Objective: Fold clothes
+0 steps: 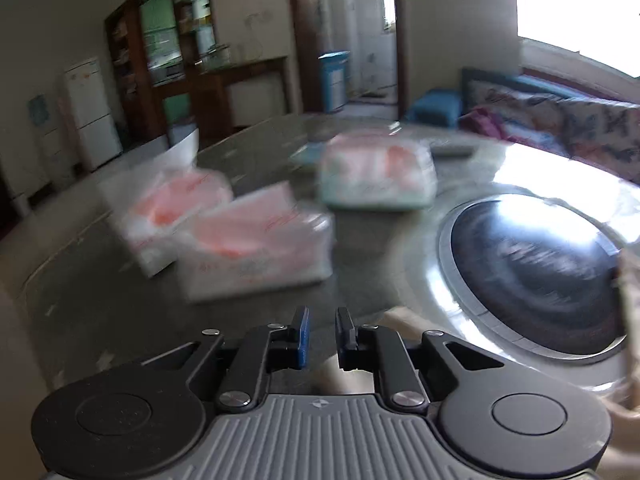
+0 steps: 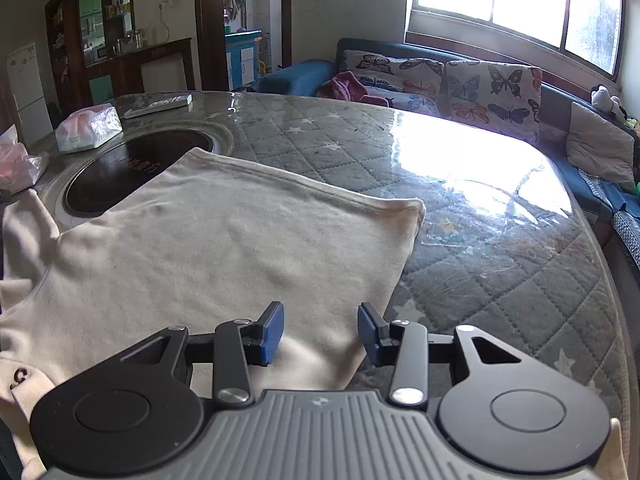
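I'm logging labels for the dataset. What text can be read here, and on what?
"C": dark mark on the cream garment, near its left lower edge.
Red print on the black round plate: too blurred.
Red print on the tissue packs: too blurred.

garment [image 2: 208,240]: 1 | tissue packs [image 1: 256,244]: 3 | butterfly cushions [image 2: 492,88]: 2 | fridge [image 1: 90,112]: 1

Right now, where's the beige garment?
Right wrist view: the beige garment lies flat on the quilted table, just ahead of the open right hand-held gripper, its far left corner overlapping the dark round inset.
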### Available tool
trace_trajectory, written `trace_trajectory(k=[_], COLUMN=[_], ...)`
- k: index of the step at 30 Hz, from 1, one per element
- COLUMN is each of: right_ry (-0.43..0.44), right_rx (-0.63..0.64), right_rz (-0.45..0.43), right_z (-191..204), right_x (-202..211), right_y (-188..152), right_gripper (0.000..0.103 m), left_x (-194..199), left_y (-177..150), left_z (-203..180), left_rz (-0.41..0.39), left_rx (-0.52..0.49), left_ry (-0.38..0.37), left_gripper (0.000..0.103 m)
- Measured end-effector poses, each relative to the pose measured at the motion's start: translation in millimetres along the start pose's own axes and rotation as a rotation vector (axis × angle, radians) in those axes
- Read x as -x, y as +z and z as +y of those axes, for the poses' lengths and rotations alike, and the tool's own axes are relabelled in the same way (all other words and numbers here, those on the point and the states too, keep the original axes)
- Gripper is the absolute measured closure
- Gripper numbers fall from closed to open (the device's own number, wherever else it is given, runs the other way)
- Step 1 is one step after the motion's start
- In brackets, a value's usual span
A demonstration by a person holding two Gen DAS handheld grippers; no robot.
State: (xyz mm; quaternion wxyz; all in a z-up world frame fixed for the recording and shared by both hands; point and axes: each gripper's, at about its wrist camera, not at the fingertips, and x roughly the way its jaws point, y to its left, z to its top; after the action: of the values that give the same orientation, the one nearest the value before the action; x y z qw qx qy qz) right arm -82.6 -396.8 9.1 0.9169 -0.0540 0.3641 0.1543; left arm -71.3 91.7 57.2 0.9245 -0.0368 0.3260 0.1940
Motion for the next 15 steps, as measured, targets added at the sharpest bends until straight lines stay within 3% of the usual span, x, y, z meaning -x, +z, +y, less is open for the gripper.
trace_trajectory(k=[4, 9, 12, 15], right_ry=[-0.005, -0.019, -0.018, -0.017], right_rx=[-0.011, -0.031, -0.045, -0.045], right_rz=[-0.002, 0.004, 0.01, 0.017], right_z=[-6.2, -14.9, -20.1, -24.4], right_x=[-4.5, -18.9, -28.5, -39.8], right_y=[9.7, 22.0, 28.5, 32.4], right_gripper=[0.062, 0.063, 0.064, 0.064], left_x=[17.2, 24.3, 21.0, 9.4], left_y=[1.0, -11.3, -20.9, -25.9], left_z=[-45.5, -110.5, -137.6, -152.6], left_rz=[0.011, 0.058, 0.079, 0.114], left_rx=[-0.113, -0.262, -0.348, -0.387], left_ry=[-0.311, -0.582, -0.645, -0.636], left_gripper=[0.088, 0.089, 0.089, 0.089])
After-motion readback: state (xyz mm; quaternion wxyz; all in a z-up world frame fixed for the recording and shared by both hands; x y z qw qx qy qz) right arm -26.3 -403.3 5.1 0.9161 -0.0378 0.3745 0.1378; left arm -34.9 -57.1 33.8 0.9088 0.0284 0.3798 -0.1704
